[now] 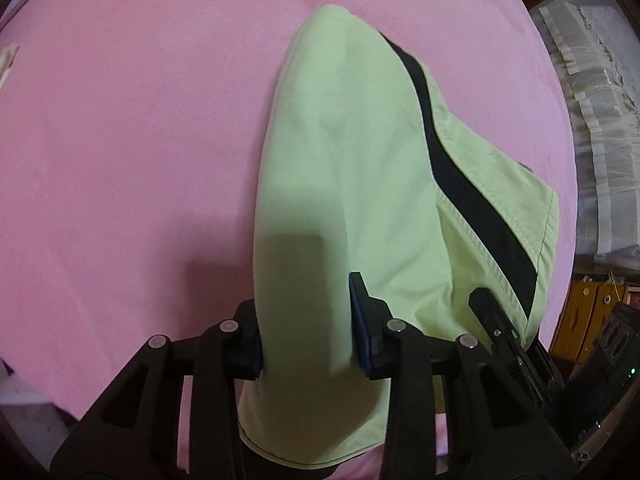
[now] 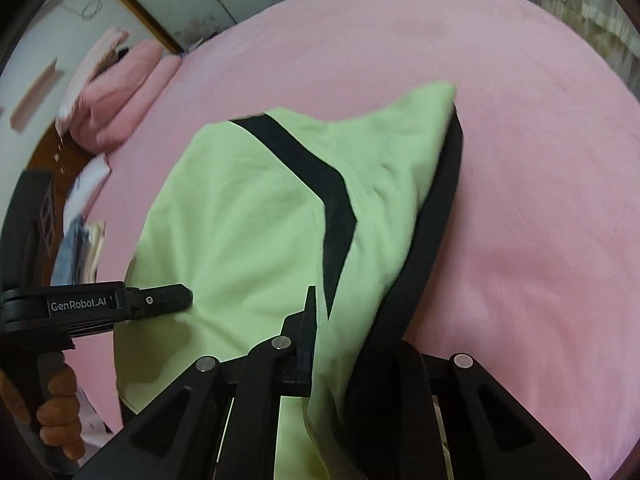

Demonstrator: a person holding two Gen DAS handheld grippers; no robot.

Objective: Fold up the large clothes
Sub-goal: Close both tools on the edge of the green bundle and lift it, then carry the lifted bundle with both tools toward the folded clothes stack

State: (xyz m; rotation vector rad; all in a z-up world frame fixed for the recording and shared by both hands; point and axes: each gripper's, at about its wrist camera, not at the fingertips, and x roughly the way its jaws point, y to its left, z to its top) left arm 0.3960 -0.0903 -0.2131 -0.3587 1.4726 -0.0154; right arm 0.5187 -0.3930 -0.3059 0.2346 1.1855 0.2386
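Currently the light green cotton garment with a black stripe (image 1: pixel 360 168) lies partly lifted over the pink bedsheet (image 1: pixel 120 140), filling the centre and right of the left wrist view.

Left gripper (image 1: pixel 308 320): black two-finger claw, lower centre of frame. Jaws stand narrowly apart with a thick fold of the green cloth bunched between them; both blue-padded fingers (image 1: pixel 362 312) press against the fabric, so the fold is clamped. Cloth drapes down below the jaws toward the bottom edge of the frame.

Right gripper (image 2: pixel 344 344): lower centre of the right wrist view. Jaws nearly together, pinching the garment (image 2: pixel 240 220) at an edge where the green fabric meets a black band. Only the left finger is clear; the other is covered by the cloth hanging over it. Fabric rises from the grip toward the upper right of the frame, ending in a peaked corner over the sheet (image 2: pixel 520 160).

The left gripper also appears at the lower left of the right wrist view (image 2: pixel 168 298), its tip touching the green cloth, with the person's hand (image 2: pixel 56 412) wrapped round its handle.

Pink pillows (image 2: pixel 120 88) sit at the upper left of that view, well apart from the garment. View is motion-blurred.
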